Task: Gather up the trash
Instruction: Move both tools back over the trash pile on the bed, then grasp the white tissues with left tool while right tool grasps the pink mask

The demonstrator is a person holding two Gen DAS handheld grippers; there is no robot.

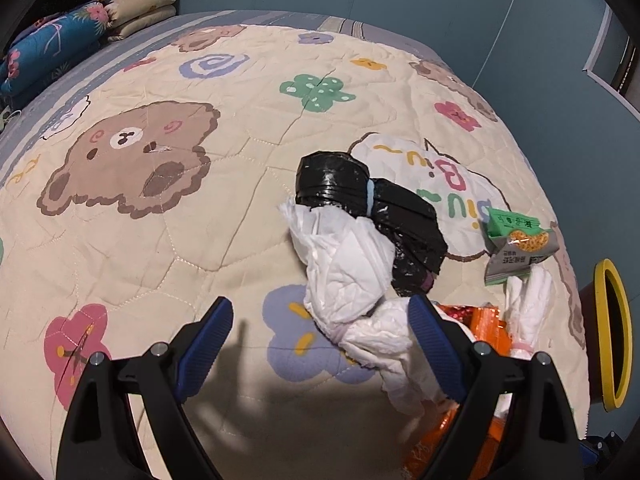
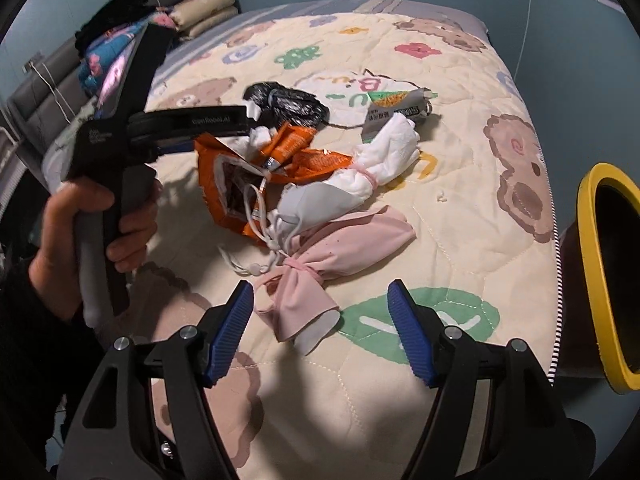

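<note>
Trash lies in a heap on a cartoon-print quilt (image 1: 160,240). In the left wrist view my left gripper (image 1: 322,344) stands open just short of a crumpled white tissue bundle (image 1: 344,264), whose tail runs behind the right pad. Past it are a black plastic bag (image 1: 360,196), a green-grey snack packet (image 1: 516,244) and an orange wrapper (image 1: 486,326). In the right wrist view my right gripper (image 2: 322,332) is open, with the near end of a tied pink bundle (image 2: 320,272) between its pads, unpressed. A hand holds the left gripper (image 2: 250,130) over the orange wrapper (image 2: 304,156).
A yellow-rimmed bin (image 2: 604,272) stands off the bed's right edge, also in the left wrist view as the bin (image 1: 612,332). A white tied bundle (image 2: 384,156), a grey-white mask with cords (image 2: 316,204) and the black bag (image 2: 288,104) sit mid-bed. Folded pillows (image 1: 144,4) lie at the headboard.
</note>
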